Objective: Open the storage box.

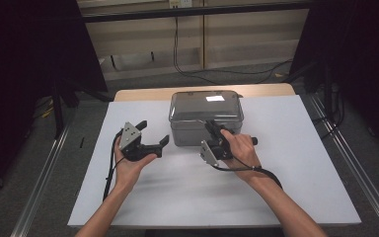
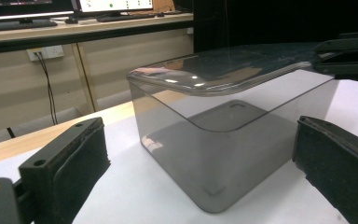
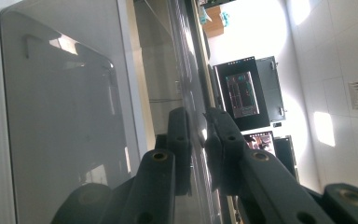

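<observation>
Already the right gripper (image 1: 212,129) pinches the lid (image 1: 205,104) at the box's (image 1: 197,133) near edge; the left gripper (image 1: 153,133), jaws wide and empty, faces its left end.

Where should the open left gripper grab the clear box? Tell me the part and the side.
Grip the clear box by its lid's overhanging rim at the near left corner, coming level from the left. The right gripper already pinches the front edge.

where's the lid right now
In the high view the clear lid sits atop the grey box at the table's far middle, its near edge pinched by the right gripper.
</observation>
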The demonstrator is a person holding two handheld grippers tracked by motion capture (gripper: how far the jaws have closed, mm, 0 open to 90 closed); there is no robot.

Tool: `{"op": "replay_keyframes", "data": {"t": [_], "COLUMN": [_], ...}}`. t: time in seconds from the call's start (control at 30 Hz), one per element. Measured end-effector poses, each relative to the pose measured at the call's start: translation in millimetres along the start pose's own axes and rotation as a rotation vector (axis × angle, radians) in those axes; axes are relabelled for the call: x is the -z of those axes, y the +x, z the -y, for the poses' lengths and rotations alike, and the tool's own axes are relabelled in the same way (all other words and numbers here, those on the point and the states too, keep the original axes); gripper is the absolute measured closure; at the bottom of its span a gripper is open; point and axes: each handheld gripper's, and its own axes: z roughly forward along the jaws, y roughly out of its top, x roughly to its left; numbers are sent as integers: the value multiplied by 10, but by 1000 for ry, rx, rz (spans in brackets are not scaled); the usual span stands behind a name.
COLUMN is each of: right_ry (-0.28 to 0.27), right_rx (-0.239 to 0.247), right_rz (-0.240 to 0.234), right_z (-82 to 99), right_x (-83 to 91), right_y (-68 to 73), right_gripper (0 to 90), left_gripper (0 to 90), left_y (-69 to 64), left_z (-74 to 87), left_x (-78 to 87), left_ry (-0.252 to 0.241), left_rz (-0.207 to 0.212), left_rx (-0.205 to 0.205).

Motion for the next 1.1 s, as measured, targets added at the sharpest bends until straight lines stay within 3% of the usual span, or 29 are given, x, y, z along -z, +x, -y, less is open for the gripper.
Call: {"op": "replay_keyframes", "data": {"t": [0.07,0.17,0.3,0.57,0.73,1.1], "right_ry": [2,0,-3,-3,-2,-9], "right_rx": [4,8,2,-3,-3,-4], "right_rz": [1,0,3,5,4,10], "right_z": [-2,-8,-13,-10,-7,-16], "right_x": [-1,-5,-11,-11,-10,-19], "right_y": [-11,-31,-42,-47,-64,-138], "right_gripper": [801,803,802,802,803,806], "left_gripper": [39,39,44,81,88,182], "left_y": [29,47,37,58,73,108], "left_z": [2,7,6,-16,-42,-111], "left_x": [-48,-117,-212,-396,-474,-573], "left_ry": [2,1,1,-4,6,-30], "left_rz": [-19,-1,10,-7,-8,-10], "left_rx": [-2,14,-1,-12,-30,-49]}}
